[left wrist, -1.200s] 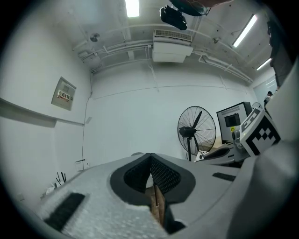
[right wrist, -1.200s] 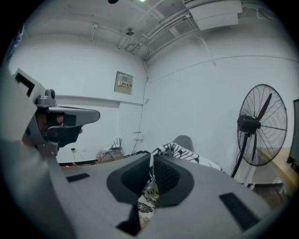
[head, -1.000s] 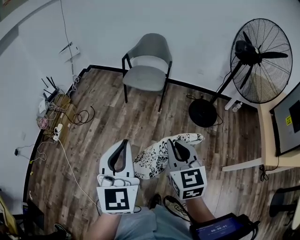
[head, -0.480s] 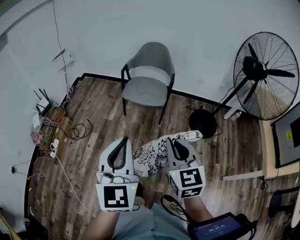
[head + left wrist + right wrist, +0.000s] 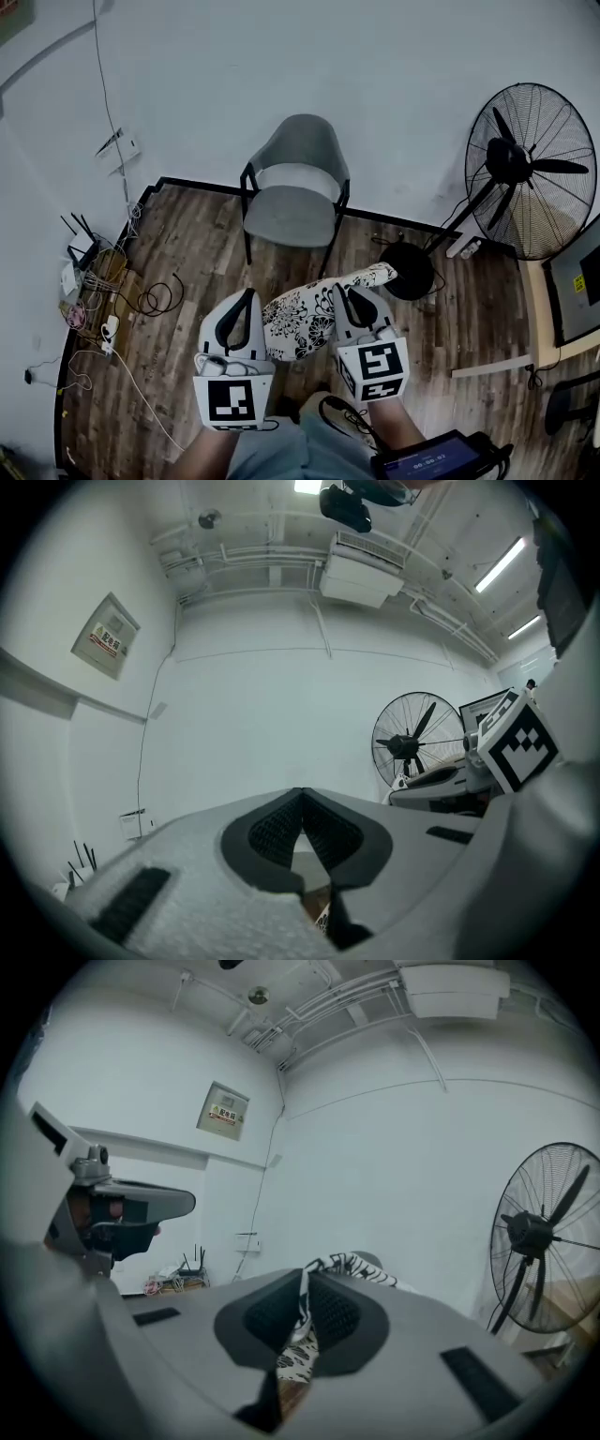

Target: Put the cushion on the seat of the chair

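Pedestal fan [image 5: 530,169] stands on wood floor [image 5: 187,246] beside white wall [image 5: 375,56].

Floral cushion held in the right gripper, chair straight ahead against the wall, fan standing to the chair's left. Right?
One thing is off: the fan stands to the right of the chair, not its left, as the head view shows. The rest holds: the right gripper is shut on the floral cushion, and the chair is ahead against the wall.
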`<state>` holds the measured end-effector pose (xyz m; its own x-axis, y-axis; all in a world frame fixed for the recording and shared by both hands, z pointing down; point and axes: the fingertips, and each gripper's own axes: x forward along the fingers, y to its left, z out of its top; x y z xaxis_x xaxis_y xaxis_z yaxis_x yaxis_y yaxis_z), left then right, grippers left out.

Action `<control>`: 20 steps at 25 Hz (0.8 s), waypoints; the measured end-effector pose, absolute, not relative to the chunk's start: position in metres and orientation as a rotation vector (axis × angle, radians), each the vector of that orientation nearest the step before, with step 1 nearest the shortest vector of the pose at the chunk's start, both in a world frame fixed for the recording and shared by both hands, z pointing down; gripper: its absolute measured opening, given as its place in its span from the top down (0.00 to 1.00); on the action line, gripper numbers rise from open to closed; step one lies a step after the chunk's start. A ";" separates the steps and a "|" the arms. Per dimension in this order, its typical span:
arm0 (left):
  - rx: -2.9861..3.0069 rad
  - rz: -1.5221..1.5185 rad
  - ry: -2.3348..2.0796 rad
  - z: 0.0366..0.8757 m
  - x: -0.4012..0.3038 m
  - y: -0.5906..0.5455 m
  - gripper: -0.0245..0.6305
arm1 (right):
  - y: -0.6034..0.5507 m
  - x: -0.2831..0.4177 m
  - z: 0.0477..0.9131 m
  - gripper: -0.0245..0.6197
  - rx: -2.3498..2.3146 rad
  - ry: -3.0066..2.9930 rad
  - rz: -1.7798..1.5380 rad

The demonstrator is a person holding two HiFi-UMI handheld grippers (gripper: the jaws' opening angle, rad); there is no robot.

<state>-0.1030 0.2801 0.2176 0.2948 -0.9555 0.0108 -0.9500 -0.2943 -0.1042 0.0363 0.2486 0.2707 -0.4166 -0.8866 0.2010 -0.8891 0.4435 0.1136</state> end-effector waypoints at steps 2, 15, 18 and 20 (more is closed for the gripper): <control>-2.481 -0.126 1.820 0.224 -0.104 0.269 0.95 | 0.239 0.037 0.274 0.94 1.549 -2.453 0.026; -2.525 -0.276 1.782 0.267 -0.078 0.149 0.95 | 0.128 0.060 0.315 0.94 1.545 -2.424 0.133; -2.520 -0.314 1.771 0.273 -0.070 0.108 0.95 | 0.090 0.066 0.321 0.94 1.520 -2.432 0.159; -2.548 -0.316 1.809 0.274 -0.062 0.080 0.95 | 0.064 0.067 0.320 0.94 1.490 -2.453 0.163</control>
